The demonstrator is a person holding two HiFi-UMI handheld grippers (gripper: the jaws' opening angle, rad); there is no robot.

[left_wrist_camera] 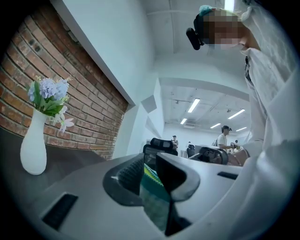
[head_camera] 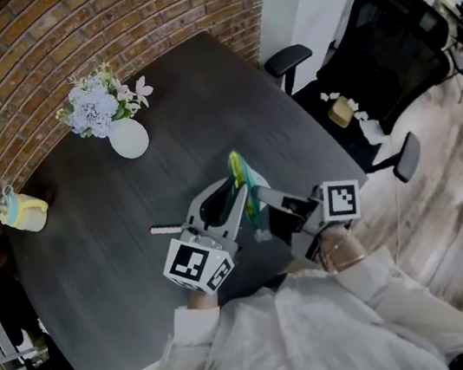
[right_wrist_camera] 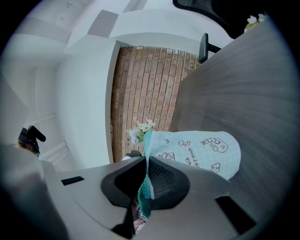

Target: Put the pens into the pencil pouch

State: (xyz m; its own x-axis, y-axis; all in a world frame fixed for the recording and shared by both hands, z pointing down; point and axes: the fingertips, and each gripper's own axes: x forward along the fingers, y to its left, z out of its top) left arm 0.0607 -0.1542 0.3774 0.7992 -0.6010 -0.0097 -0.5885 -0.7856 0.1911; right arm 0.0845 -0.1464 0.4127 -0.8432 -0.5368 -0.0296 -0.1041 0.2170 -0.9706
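The left tongs (left_wrist_camera: 149,171) are clamped on one edge of the pouch (right_wrist_camera: 197,150) and the right tongs (right_wrist_camera: 145,173) nip another edge, so it is held up between them over the desk (head_camera: 110,244). I'd draw those edges apart gently, so the mouth gapes without slipping. The pouch is soft mint cloth, round-ended and printed with small cartoons. The desk is dark, matte and grained, and a slim pale pen (head_camera: 167,229) lies beside the left tongs

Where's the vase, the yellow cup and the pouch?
vase (head_camera: 129,139), head view, its round white belly.
yellow cup (head_camera: 27,214), head view, its side.
pouch (right_wrist_camera: 201,152), right gripper view, its printed side.
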